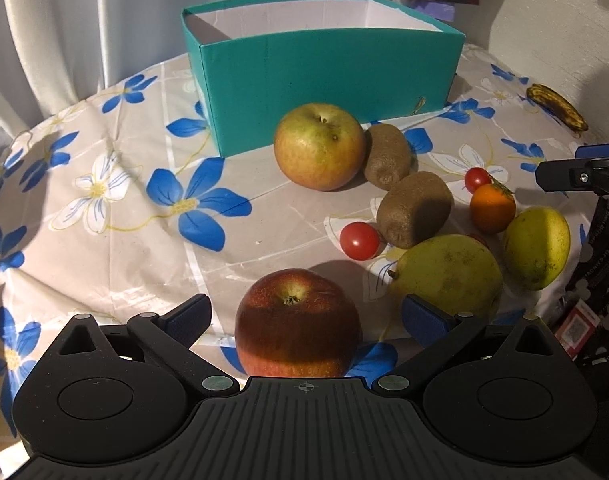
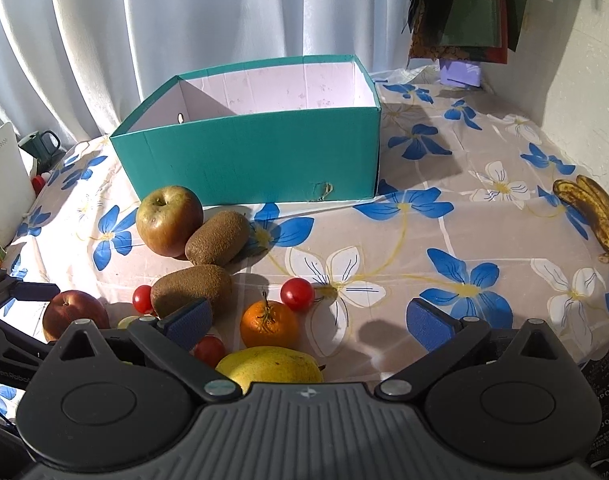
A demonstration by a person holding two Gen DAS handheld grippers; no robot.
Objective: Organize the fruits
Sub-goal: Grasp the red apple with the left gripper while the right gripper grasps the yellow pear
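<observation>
The left gripper (image 1: pixel 306 314) hangs low in the frame, its blue-padded jaws spread wide either side of a red apple (image 1: pixel 298 324) without touching it. Above centre sits a teal box (image 1: pixel 328 84), a greenish apple (image 1: pixel 319 146) just before it, kiwis (image 1: pixel 414 210) to the right.

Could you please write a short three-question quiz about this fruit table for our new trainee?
1. True or false: the teal box already holds fruit.
2. Which fruit sits between the left gripper jaws? A) kiwi B) red apple C) banana
3. How many kiwis lie on the tablecloth?

Key: 1 false, no fruit shows inside it. 2 B, jaws open, not touching it. 3 two: one against the green-brown apple, one nearer.
</observation>
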